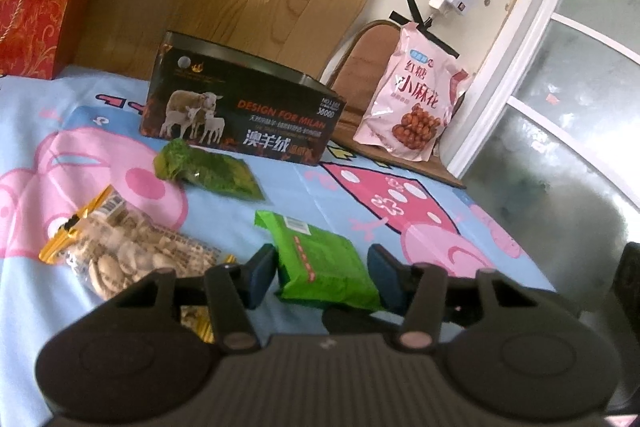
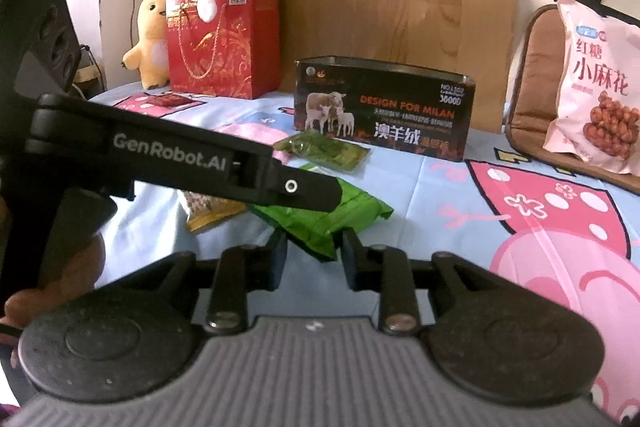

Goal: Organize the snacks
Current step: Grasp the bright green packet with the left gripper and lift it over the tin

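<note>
A bright green snack packet (image 1: 320,263) lies on the cartoon bed sheet (image 1: 360,203). My left gripper (image 1: 322,251) is shut on it, one pad against each long side. In the right wrist view the same packet (image 2: 352,211) sits under the left gripper's finger (image 2: 312,193), which reaches in from the left. My right gripper (image 2: 315,239) stands open around the packet's near corner, with small gaps at both pads. A dark green packet (image 1: 208,169) and a clear bag of biscuits (image 1: 132,255) lie to the left.
An open black tin box with sheep on it (image 1: 240,107) stands behind the snacks. At the right a pink snack bag (image 1: 416,99) leans on a brown cushion (image 2: 532,87). A red gift bag (image 2: 224,43) with plush toys stands back left. A hand (image 2: 80,267) holds the left gripper's handle.
</note>
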A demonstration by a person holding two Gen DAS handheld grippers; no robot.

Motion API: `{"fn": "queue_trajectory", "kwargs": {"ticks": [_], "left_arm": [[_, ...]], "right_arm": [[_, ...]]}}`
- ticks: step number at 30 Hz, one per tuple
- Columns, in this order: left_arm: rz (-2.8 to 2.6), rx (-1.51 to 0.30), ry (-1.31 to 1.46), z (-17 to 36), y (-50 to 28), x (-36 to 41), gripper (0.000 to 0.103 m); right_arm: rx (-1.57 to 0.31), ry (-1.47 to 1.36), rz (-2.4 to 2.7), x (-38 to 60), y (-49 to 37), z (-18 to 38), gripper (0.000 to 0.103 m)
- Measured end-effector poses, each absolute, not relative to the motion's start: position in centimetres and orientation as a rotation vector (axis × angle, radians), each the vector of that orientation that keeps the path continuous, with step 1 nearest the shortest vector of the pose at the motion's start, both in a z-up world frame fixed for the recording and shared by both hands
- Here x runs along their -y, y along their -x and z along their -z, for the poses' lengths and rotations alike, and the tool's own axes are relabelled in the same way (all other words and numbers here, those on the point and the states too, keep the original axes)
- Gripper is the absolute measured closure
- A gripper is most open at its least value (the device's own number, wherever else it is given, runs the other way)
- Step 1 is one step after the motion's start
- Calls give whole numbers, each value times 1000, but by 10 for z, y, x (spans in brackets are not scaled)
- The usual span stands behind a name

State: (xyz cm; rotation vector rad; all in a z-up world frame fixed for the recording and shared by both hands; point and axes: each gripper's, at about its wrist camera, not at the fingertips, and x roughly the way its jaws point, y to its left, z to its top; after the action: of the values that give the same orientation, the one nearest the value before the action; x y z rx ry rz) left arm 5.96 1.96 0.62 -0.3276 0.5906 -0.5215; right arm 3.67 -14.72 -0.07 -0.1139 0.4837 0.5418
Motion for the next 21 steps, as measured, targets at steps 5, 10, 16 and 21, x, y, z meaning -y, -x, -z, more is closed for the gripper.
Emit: {"fn": "queue_trajectory", "kwargs": {"ticks": [5, 10, 16, 21], "left_arm": [[498, -583, 317, -10, -58, -18, 53], [489, -536, 359, -30, -69, -27, 53], [470, -447, 305, -70, -108, -26, 53], [450, -434, 309, -87, -161, -26, 52]], "right_arm": [[-462, 119, -539, 144, -37, -3, 71], [-407, 102, -550, 142, -48, -20, 71], [-301, 120, -540, 131, -84, -46, 71], [-284, 92, -532, 124, -139, -62, 71]]}}
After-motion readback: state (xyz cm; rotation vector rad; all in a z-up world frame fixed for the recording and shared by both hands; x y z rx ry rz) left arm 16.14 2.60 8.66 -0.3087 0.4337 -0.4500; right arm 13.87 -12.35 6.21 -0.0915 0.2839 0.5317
